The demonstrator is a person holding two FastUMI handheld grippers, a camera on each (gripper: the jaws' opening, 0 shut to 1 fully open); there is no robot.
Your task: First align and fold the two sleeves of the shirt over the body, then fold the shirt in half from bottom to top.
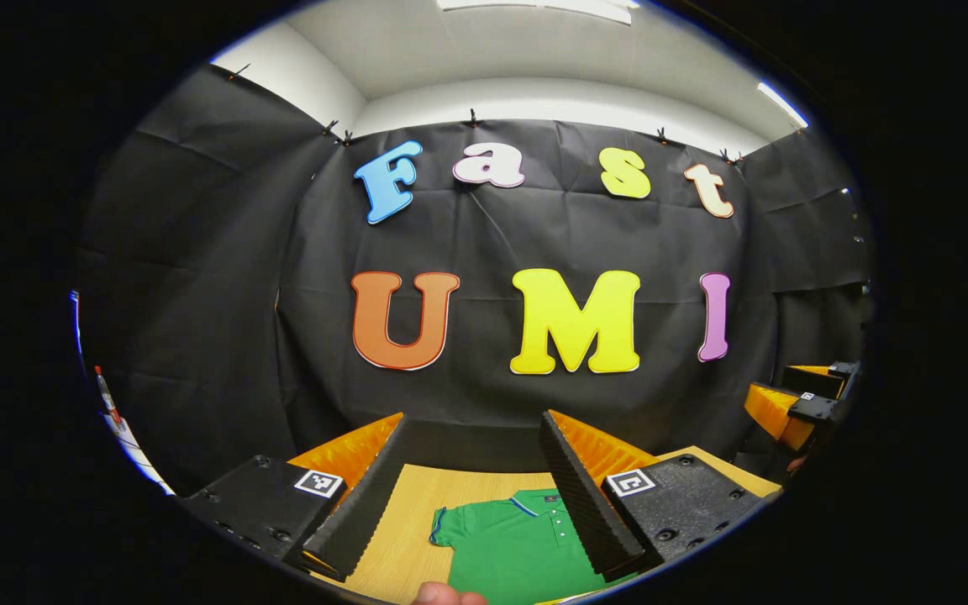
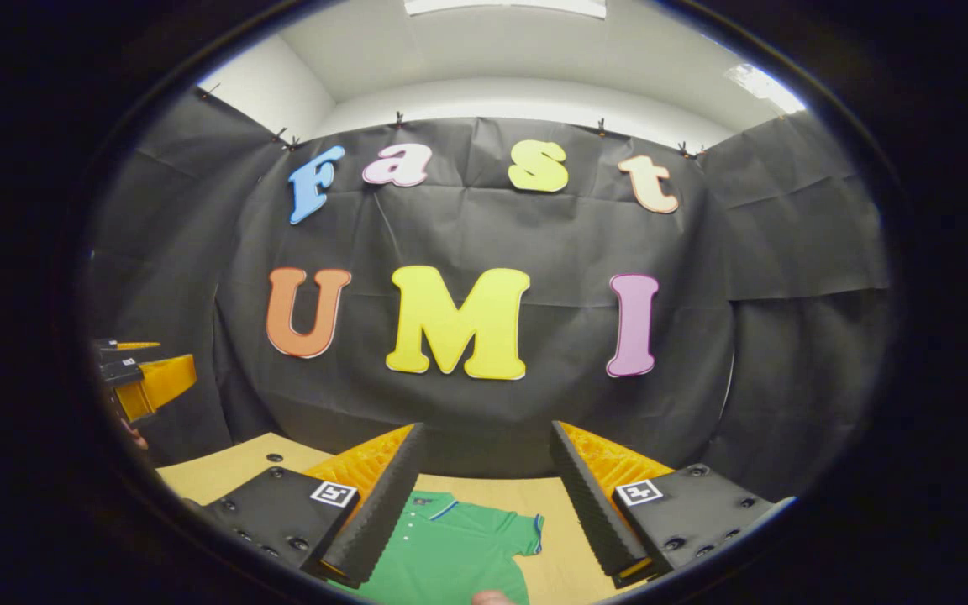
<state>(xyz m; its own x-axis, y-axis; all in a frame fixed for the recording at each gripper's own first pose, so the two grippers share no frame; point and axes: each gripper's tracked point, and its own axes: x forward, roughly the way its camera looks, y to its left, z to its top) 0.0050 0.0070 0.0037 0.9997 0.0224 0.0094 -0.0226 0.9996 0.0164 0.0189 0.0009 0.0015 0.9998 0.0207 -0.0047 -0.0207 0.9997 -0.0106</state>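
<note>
A green polo shirt (image 1: pixel 518 542) lies flat on the wooden table (image 1: pixel 400 538), collar toward the booth's back wall. In the left gripper view one short sleeve (image 1: pixel 444 529) spreads out to the left. My left gripper (image 1: pixel 474 433) hangs above the shirt, open, nothing between its fingers. In the right gripper view the same shirt (image 2: pixel 450 546) lies below, its other sleeve (image 2: pixel 526 533) spread to the right. My right gripper (image 2: pixel 486 433) is also held above it, open and empty. Each gripper appears at the edge of the other's view: right gripper (image 1: pixel 799 403), left gripper (image 2: pixel 144 378).
The black cloth wall (image 1: pixel 492 235) closes the booth behind the table. A fingertip of the person (image 1: pixel 448 595) pokes in at the bottom of the left gripper view, and another fingertip (image 2: pixel 492 598) in the right gripper view. Bare table (image 2: pixel 223 470) lies left of the shirt.
</note>
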